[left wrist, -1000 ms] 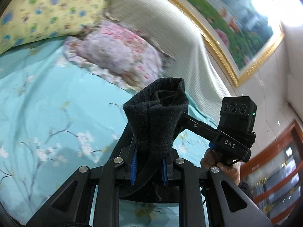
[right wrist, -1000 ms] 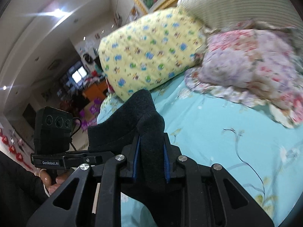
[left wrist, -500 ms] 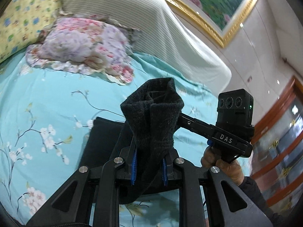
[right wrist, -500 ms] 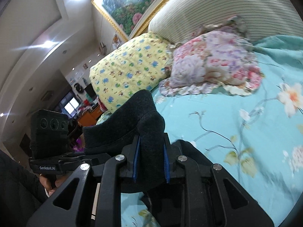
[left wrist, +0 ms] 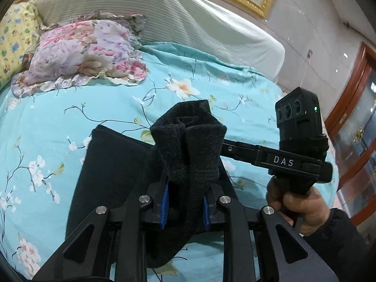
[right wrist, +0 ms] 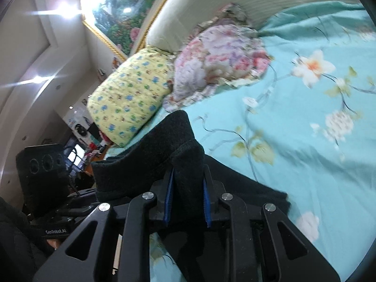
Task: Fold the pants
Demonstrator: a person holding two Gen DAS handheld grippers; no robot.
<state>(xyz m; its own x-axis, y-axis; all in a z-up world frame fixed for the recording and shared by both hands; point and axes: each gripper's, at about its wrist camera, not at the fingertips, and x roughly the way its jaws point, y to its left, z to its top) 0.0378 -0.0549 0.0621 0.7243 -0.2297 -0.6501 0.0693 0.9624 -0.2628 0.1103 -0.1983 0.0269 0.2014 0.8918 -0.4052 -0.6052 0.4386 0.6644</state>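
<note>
Both grippers have dropped toward the bedsheet [left wrist: 70,108], bringing the black pants [left wrist: 188,145] down. Left gripper [left wrist: 184,202] and right gripper [right wrist: 188,199] each pinch a bunched edge, jaws easing apart; lower cloth apparently lies flat. Bare sheet stretches toward the floral pillow [left wrist: 80,56]. Only the left view shows the person's hand [left wrist: 298,209].

At frame centre, a bunched edge of the black pants [left wrist: 188,145] is pinched in the opening left claw [left wrist: 184,205]; the rest is spread on the floral bed [left wrist: 70,108].
</note>
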